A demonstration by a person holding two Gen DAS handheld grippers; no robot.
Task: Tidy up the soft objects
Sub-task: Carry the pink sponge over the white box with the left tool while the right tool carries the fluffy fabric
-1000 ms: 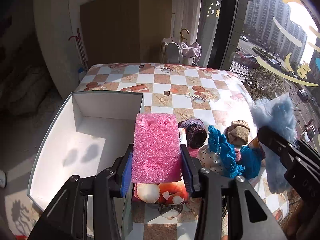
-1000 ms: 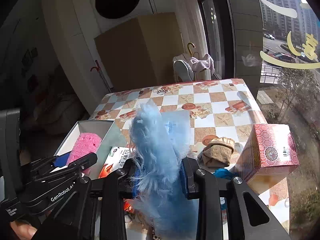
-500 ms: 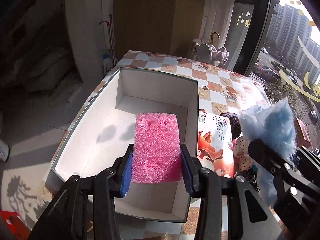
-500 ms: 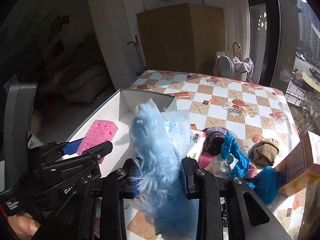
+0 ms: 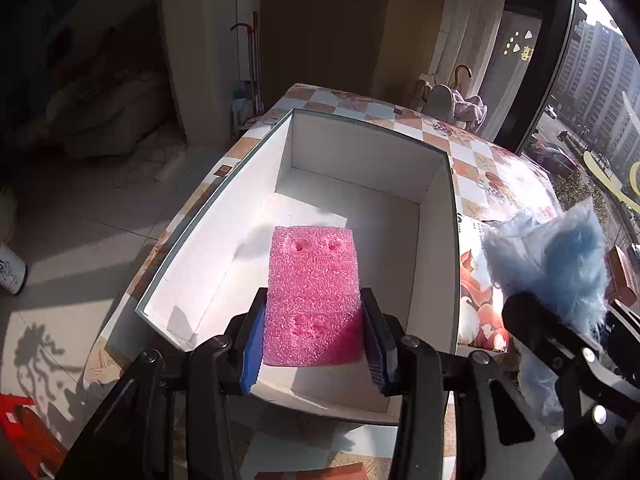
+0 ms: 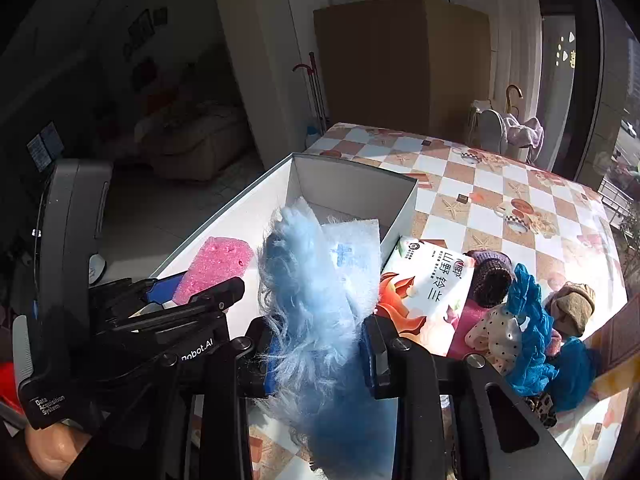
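Note:
My left gripper [image 5: 313,334] is shut on a pink sponge block [image 5: 314,294], held over the open white box [image 5: 434,216] near its front wall. In the right wrist view the same pink sponge [image 6: 212,266] shows at the left above the white box [image 6: 352,188]. A fluffy light-blue cloth [image 6: 320,300] is clamped in my right gripper [image 6: 320,354], which hangs beside the box's right front corner. The left wrist view shows that blue cloth [image 5: 556,256] at the right edge. Nothing lies inside the box.
A printed tissue pack [image 6: 430,292] lies against the box's right side. Beyond it sits a heap of soft things: a dark knitted piece [image 6: 490,280], blue ruffled fabric [image 6: 530,324], a dotted cloth [image 6: 494,334], a tan glove [image 6: 574,308]. The checkered tablecloth [image 6: 500,196] stretches behind.
Both grippers swung left from the pile toward the white box. The pink sponge now hangs over the box's inside, and the blue cloth came alongside the box's right wall.

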